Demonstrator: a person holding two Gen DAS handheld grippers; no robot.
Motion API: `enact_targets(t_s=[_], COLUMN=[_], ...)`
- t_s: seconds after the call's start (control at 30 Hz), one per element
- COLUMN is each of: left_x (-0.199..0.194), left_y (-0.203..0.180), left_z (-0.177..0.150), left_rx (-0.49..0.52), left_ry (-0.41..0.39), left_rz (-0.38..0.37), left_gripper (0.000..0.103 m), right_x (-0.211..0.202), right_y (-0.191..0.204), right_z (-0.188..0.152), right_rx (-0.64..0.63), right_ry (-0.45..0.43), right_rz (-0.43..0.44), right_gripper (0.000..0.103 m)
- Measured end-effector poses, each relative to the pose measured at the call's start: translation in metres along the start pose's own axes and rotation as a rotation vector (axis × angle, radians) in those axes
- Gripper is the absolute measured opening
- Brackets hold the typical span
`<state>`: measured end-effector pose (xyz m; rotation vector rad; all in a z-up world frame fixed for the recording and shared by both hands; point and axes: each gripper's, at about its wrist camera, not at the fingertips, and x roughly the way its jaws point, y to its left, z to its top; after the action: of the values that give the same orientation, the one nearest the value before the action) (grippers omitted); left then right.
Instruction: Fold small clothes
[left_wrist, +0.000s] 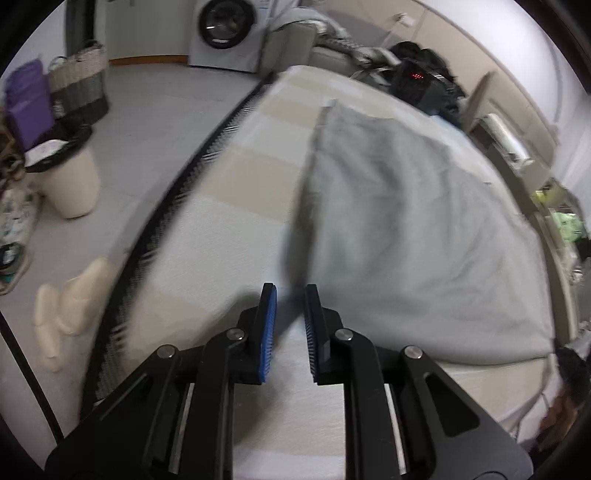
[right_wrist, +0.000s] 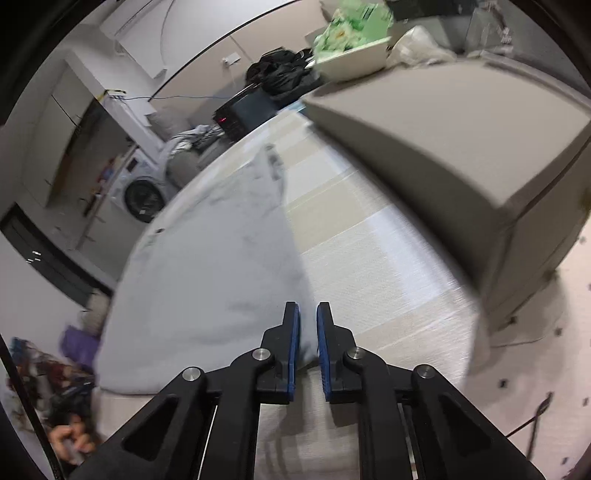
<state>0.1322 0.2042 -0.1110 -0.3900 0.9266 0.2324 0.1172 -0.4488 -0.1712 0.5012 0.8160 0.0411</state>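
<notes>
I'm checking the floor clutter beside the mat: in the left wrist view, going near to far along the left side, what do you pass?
Pale cream slippers → cream cylindrical bin → grey woven laundry basket → white front-loading washing machine.

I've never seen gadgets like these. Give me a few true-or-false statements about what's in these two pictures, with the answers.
1. A pale grey garment lies spread on the striped surface. True.
2. A washing machine stands in the background. True.
3. The right tool holds a red sock in the air. False: no sock is seen; its tips sit at the grey garment's edge, and blur hides whether they grip it.
4. The left tool's pads are green. False: they are blue.
5. The garment is folded into a small neat square. False: it lies spread wide, wrinkled.
</notes>
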Motion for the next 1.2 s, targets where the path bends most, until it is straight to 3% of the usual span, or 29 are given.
enact_targets(t_s=[0.07,0.13,0.23,0.3,0.37,0.4,0.53,0.63,0.67,0.73,0.8,0.87,0.97,1.1,1.2], left_x=[-0.005,-0.014,-0.024,-0.025,-0.022,-0.019,-0.005,0.018,0.015,0.015,0.01,0.006,0.005,-0.001,-0.004], left_y=[0.007,0.009,-0.015,-0.048,-0.083,-0.101,-0.166,-0.194,-0.197,-0.198,-0.185,-0.171,-0.14,-0.129,-0.145], left_z=[0.002,0.004,0.004,-0.001,-0.009,-0.014,-0.038,-0.054,-0.059,-0.065,-0.068,-0.069,-0.06,-0.05,-0.035], left_rx=[-0.022,-0.049,0.004,0.087,0.173,0.222,0.425,0.508,0.538,0.593,0.59,0.574,0.521,0.471,0.452], left_ry=[-0.009,-0.049,-0.089,-0.083,-0.074,-0.063,-0.048,0.019,-0.032,-0.034,-0.033,-0.046,-0.04,-0.021,-0.037], left_rz=[-0.008,-0.041,-0.085,-0.136,-0.188,-0.209,-0.272,-0.236,-0.211,-0.185,-0.184,-0.161,-0.156,-0.157,-0.239], left_gripper=[0.012,0.012,0.021,0.038,0.048,0.055,0.064,0.067,0.069,0.07,0.076,0.077,0.077,0.077,0.077], right_x=[-0.009,-0.018,-0.025,-0.02,-0.009,-0.003,0.03,0.047,0.046,0.044,0.041,0.036,0.03,0.024,0.023], right_y=[-0.008,-0.006,0.028,0.057,0.085,0.098,0.15,0.166,0.166,0.157,0.136,0.105,0.066,0.07,0.109], right_z=[0.003,0.004,0.001,-0.005,-0.012,-0.017,-0.042,-0.056,-0.058,-0.058,-0.054,-0.045,-0.03,-0.026,-0.029], right_rx=[0.001,0.004,-0.127,-0.207,-0.287,-0.322,-0.478,-0.573,-0.599,-0.638,-0.659,-0.6,-0.449,-0.443,-0.531], right_ry=[-0.02,-0.025,-0.063,-0.062,-0.037,-0.023,0.067,0.116,0.103,0.086,0.034,-0.009,-0.032,-0.035,-0.049], right_rz=[-0.075,-0.061,-0.044,0.017,0.088,0.107,0.137,0.104,0.1,0.055,-0.097,-0.163,-0.239,-0.23,-0.106], right_gripper=[0.01,0.011,0.02,0.032,0.048,0.048,0.048,0.049,0.05,0.057,0.067,0.076,0.078,0.077,0.077])
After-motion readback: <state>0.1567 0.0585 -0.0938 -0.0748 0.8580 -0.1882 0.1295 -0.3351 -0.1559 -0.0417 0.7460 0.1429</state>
